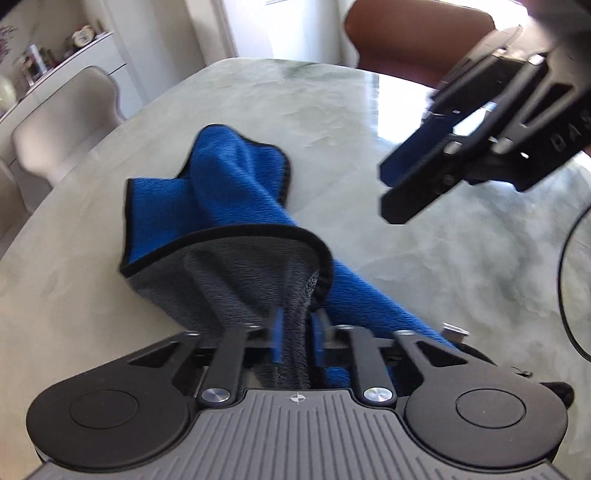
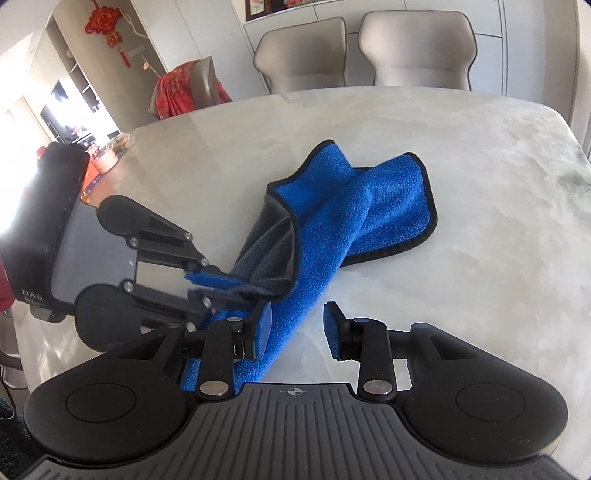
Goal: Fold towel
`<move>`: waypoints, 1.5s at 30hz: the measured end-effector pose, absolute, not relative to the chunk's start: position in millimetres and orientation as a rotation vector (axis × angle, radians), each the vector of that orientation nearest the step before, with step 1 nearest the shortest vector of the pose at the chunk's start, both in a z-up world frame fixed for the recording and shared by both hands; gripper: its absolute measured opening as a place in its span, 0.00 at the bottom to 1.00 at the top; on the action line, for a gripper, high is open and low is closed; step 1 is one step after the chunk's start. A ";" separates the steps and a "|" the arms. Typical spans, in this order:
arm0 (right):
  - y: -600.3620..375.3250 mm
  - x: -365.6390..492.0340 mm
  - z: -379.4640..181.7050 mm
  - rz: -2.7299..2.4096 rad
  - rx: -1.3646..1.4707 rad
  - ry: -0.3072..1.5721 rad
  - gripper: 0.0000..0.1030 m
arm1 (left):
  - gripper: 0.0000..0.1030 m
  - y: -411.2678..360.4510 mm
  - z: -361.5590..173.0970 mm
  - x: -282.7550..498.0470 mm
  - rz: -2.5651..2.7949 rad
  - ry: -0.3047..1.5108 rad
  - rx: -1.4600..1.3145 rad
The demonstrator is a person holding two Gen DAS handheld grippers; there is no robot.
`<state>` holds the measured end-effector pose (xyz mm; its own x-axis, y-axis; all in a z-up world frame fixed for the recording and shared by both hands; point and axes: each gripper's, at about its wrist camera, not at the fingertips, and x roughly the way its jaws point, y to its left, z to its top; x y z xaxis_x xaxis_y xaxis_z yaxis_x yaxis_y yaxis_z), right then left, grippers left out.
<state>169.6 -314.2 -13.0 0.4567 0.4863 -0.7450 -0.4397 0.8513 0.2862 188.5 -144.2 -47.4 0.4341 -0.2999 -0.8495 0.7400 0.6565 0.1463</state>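
Left wrist view: left gripper (image 1: 295, 332) clamps the towel (image 1: 221, 199) corner for lifting; right gripper (image 2: 297, 328) parted, cloth beside one pad, ungripped.

A: Non-task stuff?
B: Marble table (image 2: 461, 192) filling the middle. Two beige chairs (image 2: 417, 48) at 12 o'clock behind it, right wrist view.
A: Left side?
B: Chair draped in red cloth (image 2: 177, 88) at 10, red hanging knot ornament (image 2: 105, 22) at 11.
A: Left wrist view?
B: Brown chair (image 1: 417, 40) at 1, alarm clock (image 1: 83, 35) on a shelf at 10.
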 end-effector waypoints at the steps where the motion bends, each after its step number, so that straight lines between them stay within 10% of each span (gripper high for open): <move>1: -315.2 172.1 -13.0 0.565 0.055 0.932 0.32 | 0.07 -136.3 -42.2 190.0 -0.659 0.904 0.527; 18: -314.5 276.1 -45.9 0.409 0.001 0.943 0.37 | 0.10 73.7 -11.3 134.5 -0.057 1.091 0.113; 28: -324.7 281.1 -68.4 0.345 0.127 0.959 0.37 | 0.65 39.0 37.0 218.7 -0.287 0.825 0.181; 42: -325.3 291.8 -84.9 0.425 0.248 0.914 0.31 | 0.65 -67.0 -47.7 385.7 -0.623 1.136 0.097; 45: -323.3 290.4 -83.4 0.466 0.261 0.888 0.11 | 0.29 -68.8 -52.3 386.3 -0.615 1.113 0.062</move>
<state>290.4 -323.3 -83.4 0.5404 0.4925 -0.6822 -0.2808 0.8699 0.4056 386.3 -68.8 -52.3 0.2947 -0.4315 -0.8526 0.4918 0.8335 -0.2518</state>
